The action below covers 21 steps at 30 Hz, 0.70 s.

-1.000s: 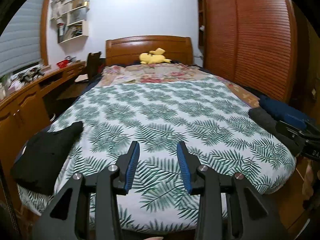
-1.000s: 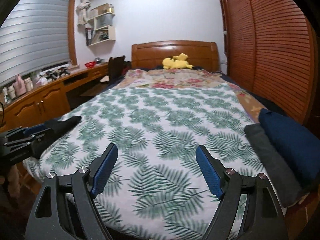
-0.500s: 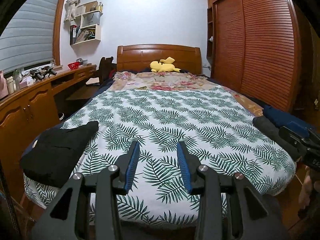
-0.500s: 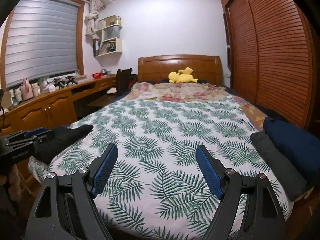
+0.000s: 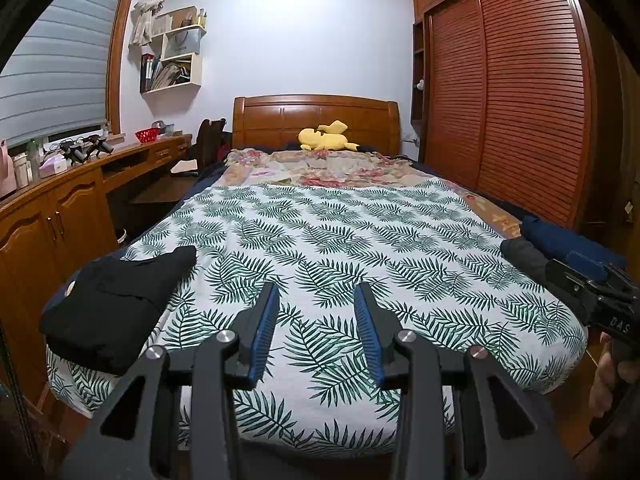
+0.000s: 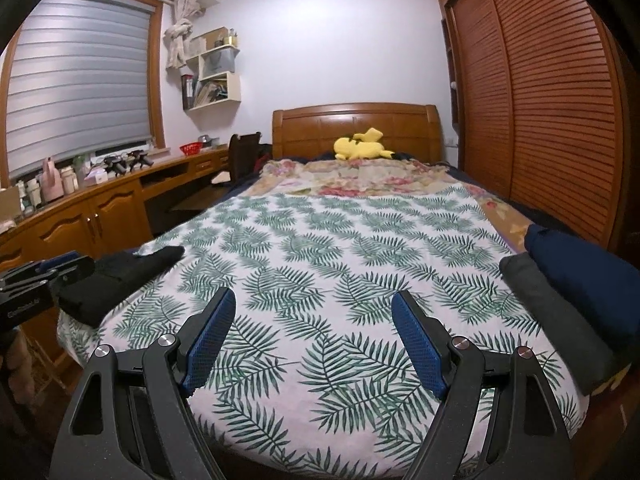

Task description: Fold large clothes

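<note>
While both tools hang over the foot of the bed, nothing sits between their fingers.
Left hand-held gripper [image 5: 316, 292]: black frame with blue pads, jaws partly apart with a narrow gap, gripping nothing, above the leaf-print cover.
Right hand-held gripper [image 6: 314, 300]: same build, jaws spread wide, holding nothing, also above the cover; a hand [image 5: 610, 380] grips its handle at the right edge of the left wrist view.
Bed: white bedspread with green fern-leaf print [image 6: 320, 256] laid flat, floral quilt [image 6: 360, 178] beyond it, wooden headboard [image 5: 316, 120] at the far end.
Black clothing: folded black garment [image 5: 116, 300] lying on the bed's near left corner, well apart from both tools.
Grey and blue clothing: folded dark grey garment [image 6: 556, 320] at the bed's right edge, touching a folded navy blue garment [image 6: 588, 276] just beyond it.
Plush: yellow soft toy [image 5: 326, 140] at the headboard.
Left wall: long wooden table with cupboards [image 5: 52, 216] under a window with grey blinds [image 6: 76, 88], white wall shelves [image 5: 172, 60] above.
Right wall: reddish louvred wardrobe doors [image 5: 520, 92].
</note>
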Motion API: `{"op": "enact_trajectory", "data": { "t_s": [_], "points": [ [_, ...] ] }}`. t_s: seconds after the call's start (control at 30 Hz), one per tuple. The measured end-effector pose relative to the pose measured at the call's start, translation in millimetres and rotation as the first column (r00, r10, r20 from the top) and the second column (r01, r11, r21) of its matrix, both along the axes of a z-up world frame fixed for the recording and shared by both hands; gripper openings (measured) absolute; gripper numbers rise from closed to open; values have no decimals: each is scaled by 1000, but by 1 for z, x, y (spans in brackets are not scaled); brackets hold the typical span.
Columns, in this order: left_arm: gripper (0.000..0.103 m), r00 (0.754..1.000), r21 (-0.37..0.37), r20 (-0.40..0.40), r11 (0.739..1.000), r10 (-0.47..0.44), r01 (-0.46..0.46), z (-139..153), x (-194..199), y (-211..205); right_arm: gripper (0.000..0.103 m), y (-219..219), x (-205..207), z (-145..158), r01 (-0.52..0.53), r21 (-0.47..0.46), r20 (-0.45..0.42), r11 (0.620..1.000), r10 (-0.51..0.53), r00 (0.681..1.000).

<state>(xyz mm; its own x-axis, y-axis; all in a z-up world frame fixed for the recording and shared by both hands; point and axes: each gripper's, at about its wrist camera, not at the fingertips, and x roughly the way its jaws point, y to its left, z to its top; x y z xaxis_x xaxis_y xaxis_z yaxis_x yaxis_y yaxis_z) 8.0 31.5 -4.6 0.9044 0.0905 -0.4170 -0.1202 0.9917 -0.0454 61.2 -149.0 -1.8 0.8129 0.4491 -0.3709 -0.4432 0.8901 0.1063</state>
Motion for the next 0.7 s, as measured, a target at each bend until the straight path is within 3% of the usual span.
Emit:
{"op": "enact_trajectory", "data": {
  "t_s": [0.7],
  "points": [
    [38,1000,17,13,1000,-3,2,8,-6,-1,82,-6,-2,6,12,16,17,1000,-13,1000]
  ]
}}
